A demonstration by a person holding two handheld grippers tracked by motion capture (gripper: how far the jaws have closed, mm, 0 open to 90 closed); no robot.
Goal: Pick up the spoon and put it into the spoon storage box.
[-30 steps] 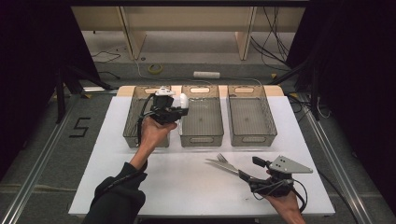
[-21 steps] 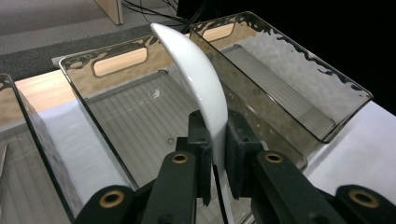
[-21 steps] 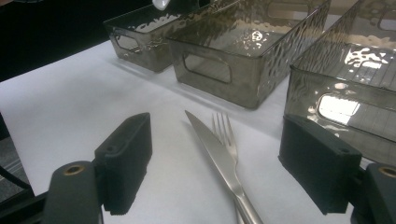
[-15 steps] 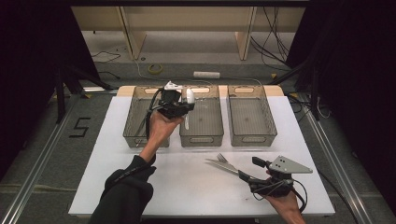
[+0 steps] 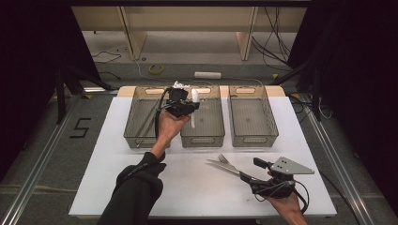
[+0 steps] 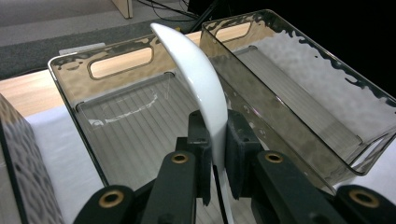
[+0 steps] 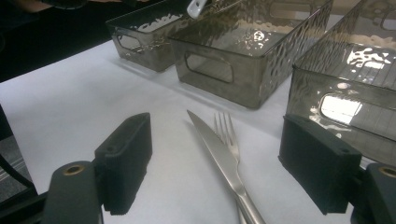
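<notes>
My left gripper (image 5: 187,108) is shut on a white spoon (image 5: 193,119), held over the middle one of three smoky clear bins (image 5: 202,140). In the left gripper view the spoon (image 6: 201,79) stands edge-on between the two pads, its bowl arching up over the bin's ribbed floor (image 6: 135,121). My right gripper (image 5: 253,177) rests low at the table's front right, open. A steel knife (image 7: 219,154) and a fork (image 7: 226,133) lie side by side on the white table between its spread jaws, untouched by them.
The left bin (image 5: 136,136) and right bin (image 5: 253,139) flank the middle one at the back of the white table (image 5: 117,187). The left gripper's cable hangs over the left bin. Bare floor and metal rails surround the table.
My left gripper has carried the spoon to the right, from above the left bin's edge to above the middle bin. The right gripper, knife and fork have stayed put.
</notes>
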